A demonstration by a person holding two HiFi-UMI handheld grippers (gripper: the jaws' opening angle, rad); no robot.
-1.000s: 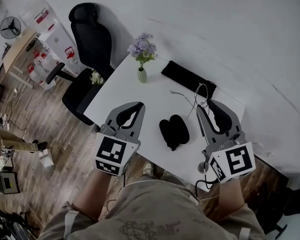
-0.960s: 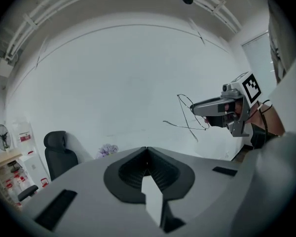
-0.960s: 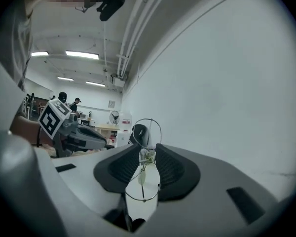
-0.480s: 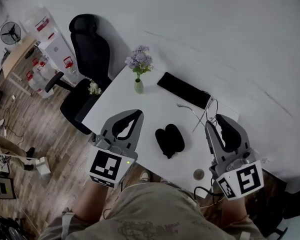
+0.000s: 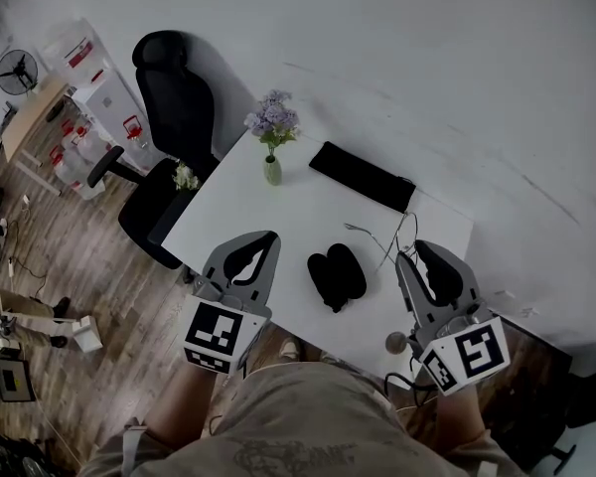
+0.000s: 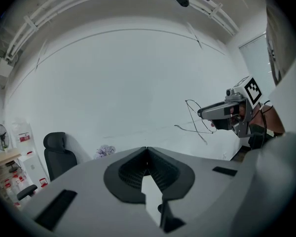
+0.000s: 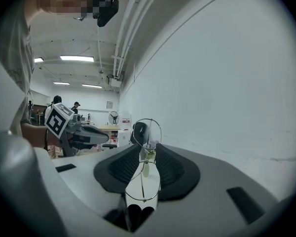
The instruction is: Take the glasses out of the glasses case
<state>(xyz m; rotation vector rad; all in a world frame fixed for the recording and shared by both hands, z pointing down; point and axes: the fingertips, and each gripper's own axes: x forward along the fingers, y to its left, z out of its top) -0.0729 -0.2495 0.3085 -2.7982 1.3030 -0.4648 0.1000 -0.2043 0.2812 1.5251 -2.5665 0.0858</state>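
The black glasses case (image 5: 336, 274) lies open on the white table (image 5: 278, 217), between my two grippers. To its right my right gripper (image 5: 409, 251) is shut on the thin wire-framed glasses (image 5: 385, 235) and holds them above the table. In the right gripper view the glasses (image 7: 148, 132) sit clamped between the ribbed pads (image 7: 170, 167), with one lens sticking out past the tips. To the left of the case my left gripper (image 5: 268, 237) is shut with nothing in it; its tips meet (image 6: 147, 149). The left gripper view shows the glasses (image 6: 195, 117) hanging off the right gripper (image 6: 201, 113).
At the table's far side stand a small vase of purple flowers (image 5: 271, 137) and a flat black slab (image 5: 363, 177). A black office chair (image 5: 174, 97) is at the far left corner. A small round thing (image 5: 394, 343) sits by the near edge under my right gripper.
My right gripper has drawn back toward the table's near edge with the glasses still in it. The left gripper has pulled back a little too. The case has not moved.
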